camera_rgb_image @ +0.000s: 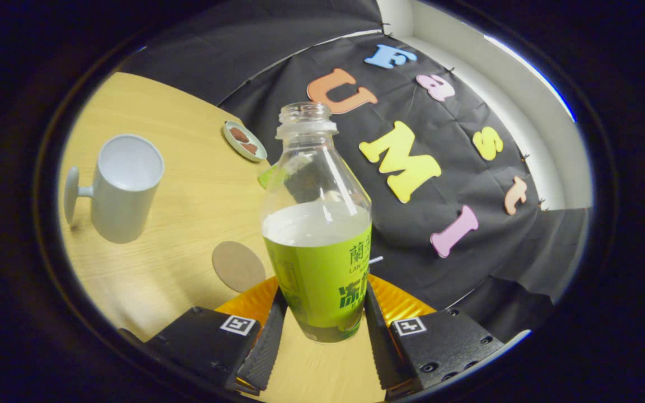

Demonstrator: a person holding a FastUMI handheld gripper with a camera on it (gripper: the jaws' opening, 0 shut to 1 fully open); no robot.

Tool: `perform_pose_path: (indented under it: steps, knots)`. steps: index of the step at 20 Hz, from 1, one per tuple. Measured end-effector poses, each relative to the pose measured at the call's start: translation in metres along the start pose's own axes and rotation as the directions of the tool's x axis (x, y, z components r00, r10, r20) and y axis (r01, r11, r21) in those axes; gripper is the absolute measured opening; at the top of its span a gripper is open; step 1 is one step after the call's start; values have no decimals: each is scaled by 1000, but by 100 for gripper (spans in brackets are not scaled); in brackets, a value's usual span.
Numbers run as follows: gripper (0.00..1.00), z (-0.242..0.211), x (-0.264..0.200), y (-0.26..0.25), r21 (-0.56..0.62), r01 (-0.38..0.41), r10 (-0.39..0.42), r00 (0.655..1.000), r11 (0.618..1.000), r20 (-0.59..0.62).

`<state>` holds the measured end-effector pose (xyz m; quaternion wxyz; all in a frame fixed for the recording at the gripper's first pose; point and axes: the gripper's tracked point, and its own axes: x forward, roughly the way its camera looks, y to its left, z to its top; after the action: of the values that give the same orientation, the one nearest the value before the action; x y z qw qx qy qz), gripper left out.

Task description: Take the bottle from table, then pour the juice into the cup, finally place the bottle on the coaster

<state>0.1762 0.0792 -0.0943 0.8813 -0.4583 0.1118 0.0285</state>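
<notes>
The gripper [318,330] holds the bottle [318,224]. Both fingers press on its low part, one on each side, over the green label. The bottle has no cap on, and its open mouth points up and away from the fingers. It is about half full of pale juice. The whole scene looks tilted, so the bottle seems to be lifted off the table [177,184] and held in the air, but its bottom edge sits low between the fingers and it is hard to be sure. The cup [124,187] stands on the table, well off to one side of the bottle, with its handle facing away from it. The inside of the cup looks white and empty, so it seems no juice has gone in yet. The round brown coaster [238,266] lies flat on the table just beside the bottle, between the cup and the fingers, and nothing sits on it. A small dish [244,141] with brown bits lies farther off, near the wall. So the first step, taking the bottle, looks done. Still left are the pour into the cup and then setting the bottle down on the coaster.
</notes>
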Motion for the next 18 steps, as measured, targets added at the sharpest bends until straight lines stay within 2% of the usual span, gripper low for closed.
perform_pose_path:
  steps: [7, 11, 18]
  knots:
    - [75, 14, 0, 10, -153, 33, -28, 999, 988, 34]
    - [75, 27, -2, 2, -254, 103, -86, 993, 962, 77]
    - [75, 37, -3, 4, -373, 148, -113, 987, 916, 113]
